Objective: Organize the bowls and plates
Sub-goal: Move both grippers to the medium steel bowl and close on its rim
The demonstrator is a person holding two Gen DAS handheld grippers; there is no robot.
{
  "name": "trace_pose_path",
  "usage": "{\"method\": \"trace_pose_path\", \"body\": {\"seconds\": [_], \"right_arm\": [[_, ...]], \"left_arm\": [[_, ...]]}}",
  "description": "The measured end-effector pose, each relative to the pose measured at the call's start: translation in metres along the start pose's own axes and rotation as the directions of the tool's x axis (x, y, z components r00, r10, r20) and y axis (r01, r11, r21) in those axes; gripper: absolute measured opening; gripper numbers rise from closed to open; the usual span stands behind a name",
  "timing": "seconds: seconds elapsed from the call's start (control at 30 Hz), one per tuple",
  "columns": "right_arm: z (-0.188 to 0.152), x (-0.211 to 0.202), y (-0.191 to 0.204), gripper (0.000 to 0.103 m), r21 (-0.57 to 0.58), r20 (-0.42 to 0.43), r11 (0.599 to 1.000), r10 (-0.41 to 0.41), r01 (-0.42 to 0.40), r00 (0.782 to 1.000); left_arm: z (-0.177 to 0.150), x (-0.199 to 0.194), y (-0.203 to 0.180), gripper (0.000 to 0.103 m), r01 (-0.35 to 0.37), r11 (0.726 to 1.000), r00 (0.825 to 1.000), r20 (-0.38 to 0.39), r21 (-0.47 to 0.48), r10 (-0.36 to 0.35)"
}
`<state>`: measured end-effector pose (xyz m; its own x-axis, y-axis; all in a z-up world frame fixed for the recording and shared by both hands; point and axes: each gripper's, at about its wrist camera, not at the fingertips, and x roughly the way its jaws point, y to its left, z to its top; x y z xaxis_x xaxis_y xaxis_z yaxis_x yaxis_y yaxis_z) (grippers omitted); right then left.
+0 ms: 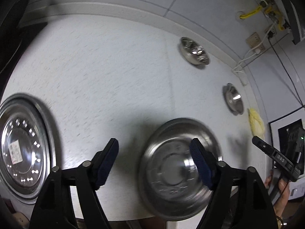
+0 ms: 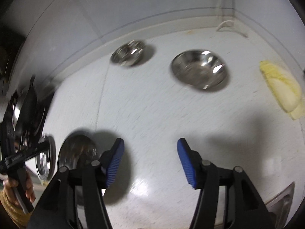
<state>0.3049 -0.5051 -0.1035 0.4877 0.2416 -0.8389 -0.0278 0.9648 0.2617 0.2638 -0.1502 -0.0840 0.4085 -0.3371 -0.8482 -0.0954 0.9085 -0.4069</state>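
Observation:
In the left wrist view my left gripper (image 1: 153,145) is open and empty above the white table (image 1: 106,72). A steel bowl (image 1: 171,173) sits under its right finger near the front edge. A large steel plate (image 1: 22,148) lies at the left. Two smaller steel bowls stand farther off, one at the back (image 1: 194,52) and one at the right (image 1: 233,98). In the right wrist view my right gripper (image 2: 150,146) is open and empty over bare table. Two bowls stand ahead, one at the right (image 2: 200,69) and one at the left (image 2: 128,54). The near bowl (image 2: 76,150) is at lower left.
A yellow cloth (image 2: 280,87) lies at the table's right edge, also seen in the left wrist view (image 1: 256,122). Cables and wall sockets (image 1: 255,40) sit behind the table. The left gripper's body (image 2: 21,126) is at the left of the right wrist view.

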Motion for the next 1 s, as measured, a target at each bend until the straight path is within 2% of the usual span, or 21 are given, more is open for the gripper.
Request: {"method": "trace_pose_path", "body": {"seconds": [0.13, 0.23, 0.3, 0.5, 0.8, 0.87, 1.0], "right_arm": [[0.025, 0.001, -0.033, 0.064, 0.081, 0.0, 0.997, 0.019, -0.019, 1.0], [0.043, 0.008, -0.055, 0.066, 0.125, -0.002, 0.992, -0.013, 0.013, 1.0], [0.053, 0.014, -0.067, 0.066, 0.148, 0.004, 0.989, -0.007, 0.006, 1.0], [0.079, 0.034, -0.103, 0.067, 0.191, 0.014, 0.981, 0.023, -0.026, 1.0], [0.102, 0.072, -0.141, 0.067, 0.242, 0.004, 0.967, 0.085, -0.084, 0.996], [0.105, 0.079, -0.144, 0.067, 0.252, -0.003, 0.963, 0.101, -0.097, 0.995], [0.109, 0.092, -0.146, 0.067, 0.251, -0.021, 0.965, 0.084, -0.076, 0.996]], "left_arm": [[0.028, 0.004, -0.053, 0.075, 0.038, 0.997, 0.999, -0.017, 0.07, -0.037], [0.049, 0.019, -0.095, 0.079, 0.07, 0.99, 0.997, -0.051, 0.12, -0.064], [0.063, 0.036, -0.123, 0.084, 0.083, 0.985, 0.995, -0.074, 0.151, -0.072], [0.091, 0.099, -0.185, 0.084, 0.09, 0.975, 0.989, -0.132, 0.204, -0.063], [0.118, 0.189, -0.219, 0.084, 0.05, 0.98, 0.983, -0.181, 0.192, -0.014], [0.12, 0.201, -0.222, 0.084, 0.054, 0.98, 0.982, -0.19, 0.19, -0.018], [0.122, 0.22, -0.229, 0.084, 0.068, 0.98, 0.98, -0.198, 0.187, -0.03]]}}
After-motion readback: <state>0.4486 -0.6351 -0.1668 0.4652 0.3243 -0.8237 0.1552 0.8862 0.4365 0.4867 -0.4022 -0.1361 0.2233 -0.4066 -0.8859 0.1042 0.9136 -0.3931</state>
